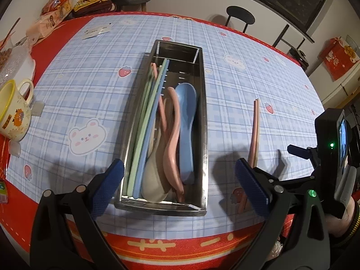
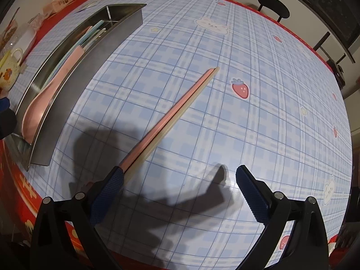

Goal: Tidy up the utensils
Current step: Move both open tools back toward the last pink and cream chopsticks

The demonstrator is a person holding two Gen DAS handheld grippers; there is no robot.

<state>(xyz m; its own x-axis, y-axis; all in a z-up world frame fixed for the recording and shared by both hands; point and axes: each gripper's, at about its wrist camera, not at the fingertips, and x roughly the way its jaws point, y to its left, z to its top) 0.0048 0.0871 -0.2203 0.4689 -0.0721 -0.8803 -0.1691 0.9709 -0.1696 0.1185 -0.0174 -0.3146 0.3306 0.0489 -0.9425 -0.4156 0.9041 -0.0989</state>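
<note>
While most of the utensils already lie in the steel tray (image 1: pixel 203 121), I judge the job nearly done, with one pair left out: two chopsticks (image 2: pixel 171 117), one pink and one cream, lie side by side on the checked tablecloth (image 2: pixel 258 123) to the right of the tray, apart from it. Inside the tray I count three spoons: a blue spoon (image 1: pixel 186 121), a pink spoon (image 1: pixel 172 148) and a cream spoon (image 1: pixel 153 175), and along the left wall a bundle of green and blue chopsticks (image 1: pixel 146 126), about four, with pink tips behind them that I cannot count for sure. My right gripper (image 2: pixel 180 184) is spread wide and holds nothing; its left finger sits right at the near ends of the loose pair, which pass under or beside it rather than between the pads. My left gripper (image 1: pixel 180 175) is also spread and empty, hovering over the near end of the tray. Off to the left stands one yellow mug (image 1: pixel 13 112), with snack packets (image 1: pixel 56 6) at the far corner.
</note>
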